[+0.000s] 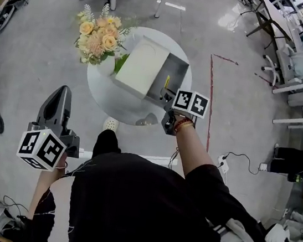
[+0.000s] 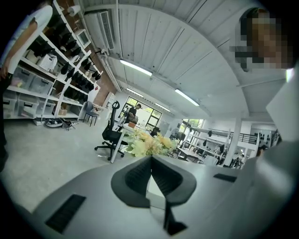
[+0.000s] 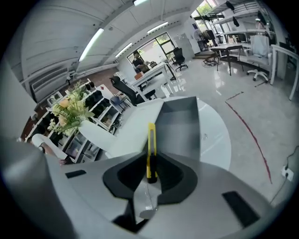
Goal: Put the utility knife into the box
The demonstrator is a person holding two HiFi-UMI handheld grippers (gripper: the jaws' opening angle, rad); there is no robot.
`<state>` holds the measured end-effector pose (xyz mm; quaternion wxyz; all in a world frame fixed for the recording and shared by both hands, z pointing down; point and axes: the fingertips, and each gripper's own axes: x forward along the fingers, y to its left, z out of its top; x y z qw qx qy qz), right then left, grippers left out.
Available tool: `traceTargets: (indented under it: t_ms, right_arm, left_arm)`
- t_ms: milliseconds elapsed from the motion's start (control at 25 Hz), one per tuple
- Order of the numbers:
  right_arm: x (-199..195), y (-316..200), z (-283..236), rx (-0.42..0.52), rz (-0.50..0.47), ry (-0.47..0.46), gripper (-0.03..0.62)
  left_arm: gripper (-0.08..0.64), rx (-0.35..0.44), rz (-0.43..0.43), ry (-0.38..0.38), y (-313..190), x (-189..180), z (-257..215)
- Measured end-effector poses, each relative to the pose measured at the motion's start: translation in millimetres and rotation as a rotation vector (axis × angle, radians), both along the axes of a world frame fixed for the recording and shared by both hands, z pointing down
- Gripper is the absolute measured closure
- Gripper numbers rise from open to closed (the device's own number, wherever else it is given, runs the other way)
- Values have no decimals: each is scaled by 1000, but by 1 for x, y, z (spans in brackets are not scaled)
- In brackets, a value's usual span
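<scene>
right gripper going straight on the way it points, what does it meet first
Probably the grey box: the right gripper, shut on the utility knife, points into its open inside, so the knife tip would touch first. Depth is unclear.

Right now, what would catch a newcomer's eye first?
The yellow utility knife clamped in the right tool, poised at the open box on the round white table. Next, the peach bouquet beside the box; the left tool hangs shut and empty, off the table.
</scene>
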<state>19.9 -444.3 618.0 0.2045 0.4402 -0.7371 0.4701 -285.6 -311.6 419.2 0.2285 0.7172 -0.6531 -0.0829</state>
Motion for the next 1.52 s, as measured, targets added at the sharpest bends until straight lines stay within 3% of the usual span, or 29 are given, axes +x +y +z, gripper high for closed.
traceTargets:
  t_ms: [360,680,1120,1520]
  right_arm:
    - [2,-8,40,-196,-62,123,523]
    - [-8,-8,62,-294,-120,187,522]
    - [-6,-20,79,-366,-94,248,522]
    - [-5,-17,83,-427,-87,249,522]
  left_arm:
    - [549,-24,-62,12,17,-22,13]
    - [549,-29,-92,21,28,-29,18]
    - [549,-31,-102,30,29,-29,22]
    - [549,-31,-110,28,32,-28,22]
